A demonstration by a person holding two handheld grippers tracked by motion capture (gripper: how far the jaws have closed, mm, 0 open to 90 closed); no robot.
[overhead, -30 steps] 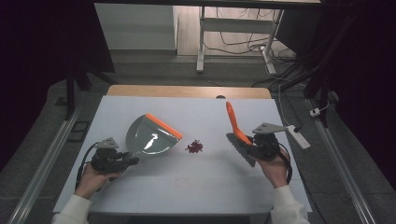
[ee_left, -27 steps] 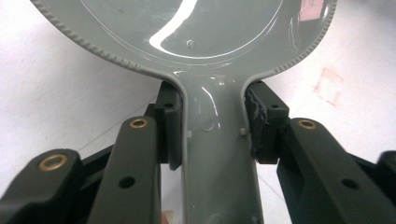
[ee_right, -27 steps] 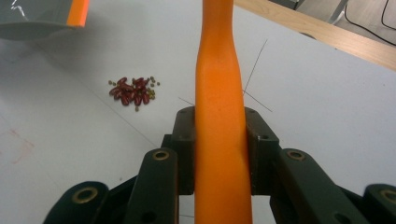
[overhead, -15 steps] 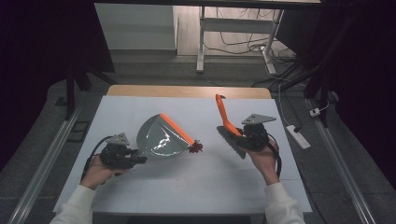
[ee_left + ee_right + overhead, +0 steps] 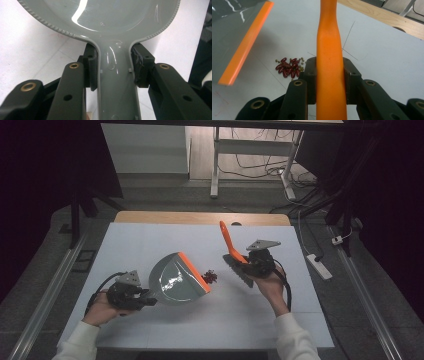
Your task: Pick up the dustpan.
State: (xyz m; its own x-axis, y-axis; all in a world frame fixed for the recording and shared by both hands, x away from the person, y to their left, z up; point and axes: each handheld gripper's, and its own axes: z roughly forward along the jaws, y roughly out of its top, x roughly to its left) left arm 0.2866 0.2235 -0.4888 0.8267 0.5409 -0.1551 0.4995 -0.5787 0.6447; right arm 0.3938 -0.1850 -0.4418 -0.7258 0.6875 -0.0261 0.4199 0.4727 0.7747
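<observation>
The small heap of dark red beans (image 5: 209,276) (with a few tiny greenish ones mixed in, as the right gripper view shows (image 5: 288,68)) lies on the white table top (image 5: 150,240), near the middle. Everything about the coming sweep turns on one line: the beans sit between the two tools, just beside the orange rubber lip (image 5: 193,271) of the grey plastic dustpan (image 5: 175,280) on their left, and a short way left of the grey bristle head of the orange-handled hand brush (image 5: 235,255) on their right.

The dustpan's mouth faces right and slightly away from the person, so its lip runs diagonally past the heap, near it but apparently not touching. Its handle points back toward the left gripper (image 5: 131,295), whose jaws are clamped on the handle's neck from both sides (image 5: 113,75).

The brush stands with its long axis tilted, handle up and away, bristles low toward the table. The right gripper (image 5: 257,262) is closed tight around the orange handle (image 5: 329,62).

Judging by this layout, the brush is the nearer tool to act, needing to travel leftward across the beans, roughly square to the orange lip, while the left hand keeps the pan pressed flat so nothing slips underneath.
</observation>
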